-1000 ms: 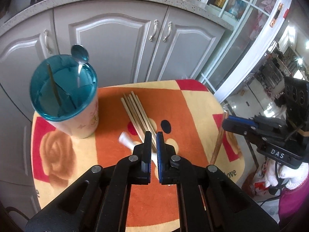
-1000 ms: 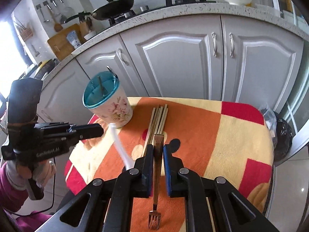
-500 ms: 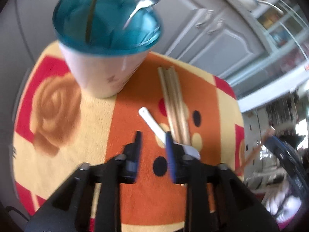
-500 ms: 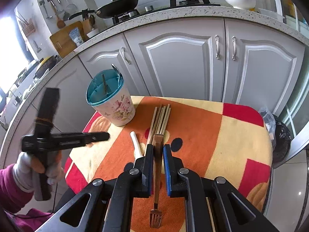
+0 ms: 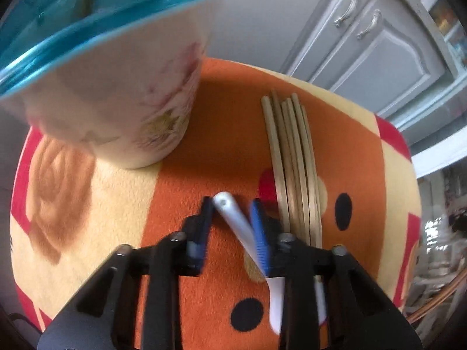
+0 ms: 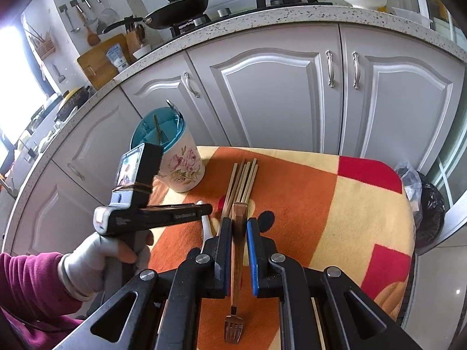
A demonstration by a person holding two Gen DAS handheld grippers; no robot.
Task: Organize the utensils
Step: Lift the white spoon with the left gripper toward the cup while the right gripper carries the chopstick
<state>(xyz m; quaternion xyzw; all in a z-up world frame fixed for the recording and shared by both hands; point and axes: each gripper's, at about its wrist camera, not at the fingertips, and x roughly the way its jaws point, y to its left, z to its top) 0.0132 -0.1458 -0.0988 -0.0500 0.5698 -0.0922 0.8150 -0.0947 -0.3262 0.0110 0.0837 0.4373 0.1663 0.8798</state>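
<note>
A white spoon [image 5: 238,224] lies on the orange cloth [image 5: 227,151], its handle end between the fingers of my open left gripper [image 5: 232,208], which is low over the cloth. The spoon also shows in the right wrist view [image 6: 205,223]. A bundle of wooden chopsticks [image 5: 294,163] lies just right of it. A floral utensil cup with a teal lid [image 5: 116,81] stands at the left, with a stick and a metal spoon in it. My right gripper [image 6: 237,224] is shut on a copper fork [image 6: 237,262], tines pointing back towards the camera.
The cloth covers a small table [image 6: 364,204] in front of grey kitchen cabinets [image 6: 277,93]. The left gripper's body and gloved hand [image 6: 96,250] sit left of the right gripper. A black bag [image 6: 429,204] hangs off the table's right side.
My left gripper has opened, dropped down to the cloth and come around the white spoon's handle. My right gripper keeps hold of the fork and has barely moved.
</note>
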